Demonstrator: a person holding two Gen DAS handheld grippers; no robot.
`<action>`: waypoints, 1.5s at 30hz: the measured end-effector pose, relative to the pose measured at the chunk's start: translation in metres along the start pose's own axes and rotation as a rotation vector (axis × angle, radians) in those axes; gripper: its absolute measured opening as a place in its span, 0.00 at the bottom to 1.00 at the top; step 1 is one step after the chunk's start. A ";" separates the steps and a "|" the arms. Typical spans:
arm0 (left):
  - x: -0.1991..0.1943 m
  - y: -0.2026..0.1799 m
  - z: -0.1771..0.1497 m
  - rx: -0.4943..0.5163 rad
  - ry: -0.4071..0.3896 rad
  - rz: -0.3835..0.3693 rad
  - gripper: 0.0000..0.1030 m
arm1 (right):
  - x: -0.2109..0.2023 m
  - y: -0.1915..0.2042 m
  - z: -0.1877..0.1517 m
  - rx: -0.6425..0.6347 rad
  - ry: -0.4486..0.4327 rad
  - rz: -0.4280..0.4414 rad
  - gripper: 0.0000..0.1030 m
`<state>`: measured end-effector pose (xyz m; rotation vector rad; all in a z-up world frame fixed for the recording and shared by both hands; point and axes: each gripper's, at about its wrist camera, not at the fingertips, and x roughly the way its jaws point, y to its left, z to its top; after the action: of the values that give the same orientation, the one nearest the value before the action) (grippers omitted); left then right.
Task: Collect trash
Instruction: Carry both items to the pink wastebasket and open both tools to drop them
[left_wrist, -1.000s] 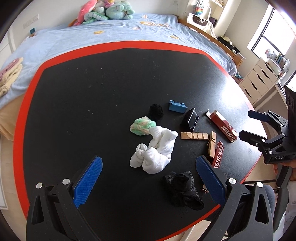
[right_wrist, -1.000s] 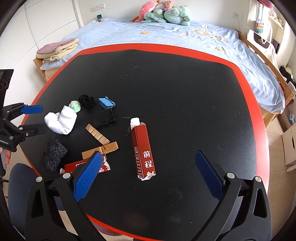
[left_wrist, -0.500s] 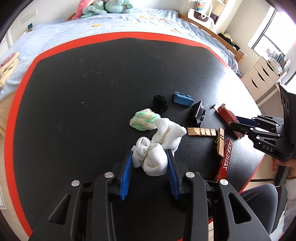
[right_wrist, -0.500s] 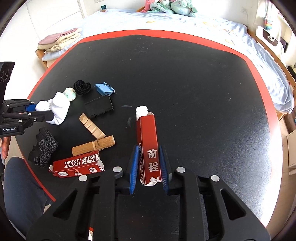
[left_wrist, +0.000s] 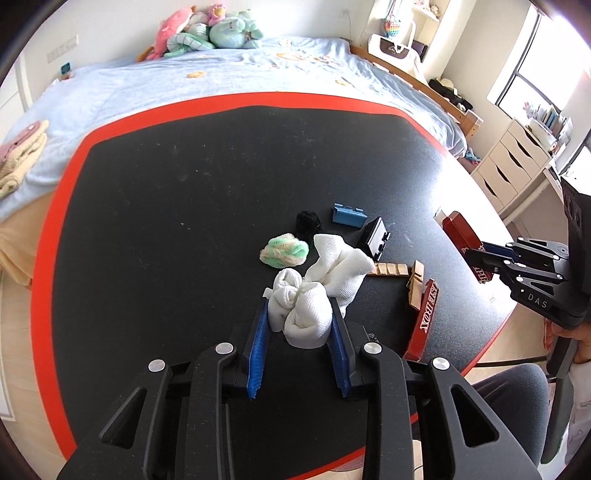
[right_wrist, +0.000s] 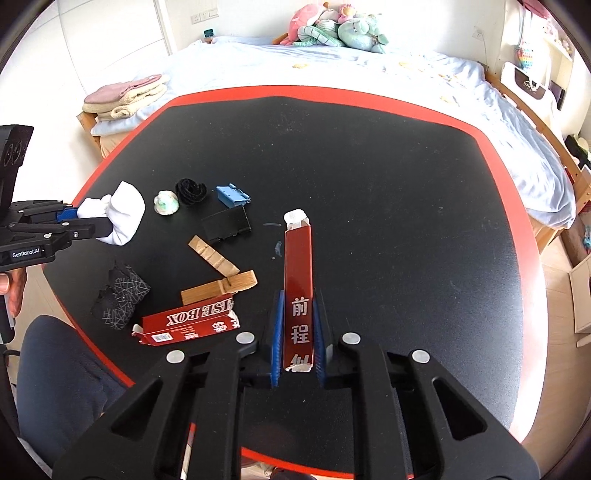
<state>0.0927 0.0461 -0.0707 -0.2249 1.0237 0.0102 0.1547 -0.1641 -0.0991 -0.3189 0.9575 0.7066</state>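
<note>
The left gripper (left_wrist: 300, 325) has just been closing, and its blue pads now press on both sides of a bunched white cloth (left_wrist: 314, 291), whose loose end stands out beyond the fingertips. The right gripper (right_wrist: 298, 332) is closed tight on the near end of a long red carton (right_wrist: 298, 280) printed with white characters; a torn white scrap shows at the carton's far end, and the carton points away from the camera toward the middle of the tabletop (right_wrist: 388, 177), which is black with a red border. Near the left edge of that tabletop, in the right wrist view, a second red carton (right_wrist: 188, 323) reading "BOX" lies flat close to the near rim, with two wooden pieces (right_wrist: 218, 273) just beyond it. A black patterned cloth (right_wrist: 120, 295) sits beside the left rim. Farther in lie a black block (right_wrist: 227, 223), a small blue plastic piece (right_wrist: 232, 195), a black knitted wad (right_wrist: 190, 190) and a green-and-cream knitted ball (right_wrist: 167, 202), all close together. The white cloth appears there too, at the tabletop's left edge. Beyond the far edge stands a bed (right_wrist: 369, 70) with a pale blue cover, plush toys (right_wrist: 332, 31) at its head and folded towels (right_wrist: 125, 96) at one corner.
</note>
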 end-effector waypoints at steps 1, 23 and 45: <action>-0.006 -0.002 -0.001 0.004 -0.008 0.000 0.29 | -0.007 0.002 -0.002 0.001 -0.010 0.001 0.13; -0.070 -0.069 -0.078 0.105 -0.076 -0.029 0.29 | -0.109 0.080 -0.093 -0.003 -0.103 0.053 0.13; -0.060 -0.093 -0.134 0.148 -0.013 -0.091 0.29 | -0.101 0.113 -0.148 -0.008 -0.028 0.131 0.13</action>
<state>-0.0410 -0.0640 -0.0700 -0.1365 0.9959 -0.1458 -0.0531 -0.2023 -0.0908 -0.2546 0.9552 0.8327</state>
